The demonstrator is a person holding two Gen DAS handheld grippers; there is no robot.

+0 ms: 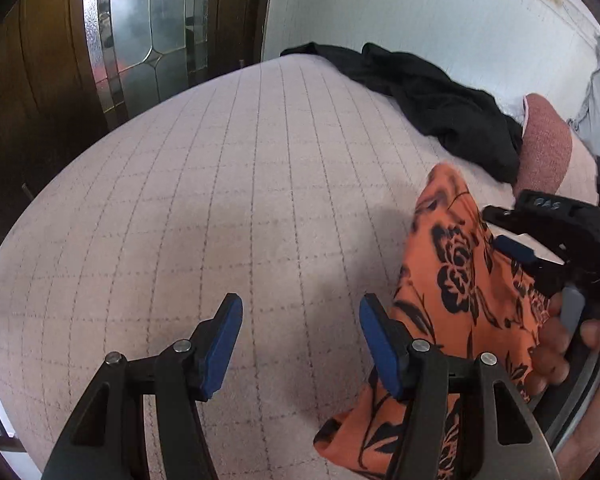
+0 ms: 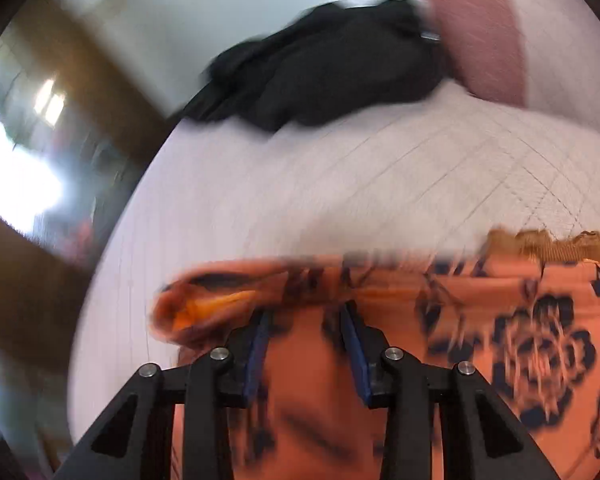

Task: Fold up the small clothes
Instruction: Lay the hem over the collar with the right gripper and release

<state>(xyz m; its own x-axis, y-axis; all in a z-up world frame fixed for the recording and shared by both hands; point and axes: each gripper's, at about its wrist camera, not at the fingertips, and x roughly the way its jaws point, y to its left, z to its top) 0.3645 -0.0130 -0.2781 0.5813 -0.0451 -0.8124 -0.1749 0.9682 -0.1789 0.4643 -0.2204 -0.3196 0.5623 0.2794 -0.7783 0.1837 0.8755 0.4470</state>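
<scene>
Two grippers worked over a pale bed (image 1: 228,200) covered in a thin grid-lined blanket. In the left wrist view, the left gripper (image 1: 300,340) sat at the bottom centre of the frame with its blue-padded fingers spread wide and nothing between them; bare blanket showed in the gap. Its right finger stood just at the edge of the orange cloth (image 1: 460,292), a small garment printed with black flowers, which lay at the lower right of that frame. Whether the finger touched the fabric could not be told.

At the right edge of the same frame, the right gripper (image 1: 548,236) came in over the orange cloth, with the person's hand (image 1: 568,344) gripping its handle lower down. From this side its finger gap could not be read.

In the right wrist view, heavily smeared by motion, the right gripper's fingers stood apart at the bottom centre, with orange fabric filling the space between and beneath them. The pads did not appear pressed onto it. A rolled or bunched edge of the cloth ran across the frame just ahead of the fingertips.

Farther up the bed, a black garment (image 1: 432,100) lay crumpled at the upper right of the left view, beside a pink pillow (image 1: 548,148). A wooden door with a leaded glass panel (image 1: 140,36) filled the upper left.
</scene>
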